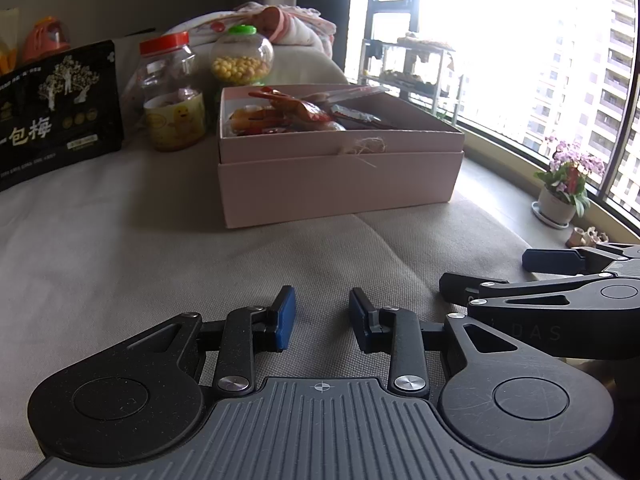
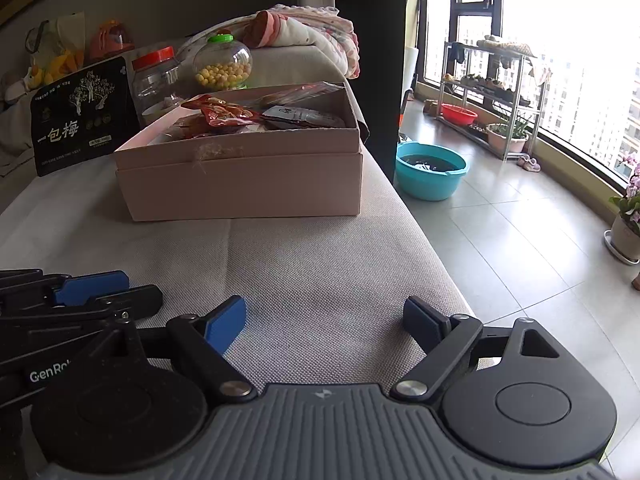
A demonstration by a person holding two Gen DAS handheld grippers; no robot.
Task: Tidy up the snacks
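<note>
Resting under everything is the grey fabric cushion (image 1: 120,240), widest surface in both my wrist views, with tiled floor (image 2: 500,240) off its right edge. Next biggest, the pink cardboard box (image 1: 340,184), lid off and nested under its base, sits mid-cushion ahead of both my tools and well apart from them; a frayed bit of twine (image 1: 366,146) hangs on its front rim. Snack packets (image 2: 224,116), red and dark wrappers, are piled inside the box, some poking above the rim. Left of the box stands a black pouch with white characters (image 1: 56,112), upright, near the back. Between pouch and box: a clear jar with red lid (image 1: 172,92), and just behind the box a round jar with green lid (image 1: 240,60) holding yellow balls. Bundled cloth (image 1: 288,28) lies behind the jars. On the floor, a teal basin (image 2: 430,170), a metal rack (image 2: 492,80), a potted flower (image 1: 564,184) by the window. My left gripper (image 1: 322,318) hovers low over the cushion, jaws narrowly parted, nothing between them. My right gripper (image 2: 324,326), just beside it, jaws spread wide, also empty.
</note>
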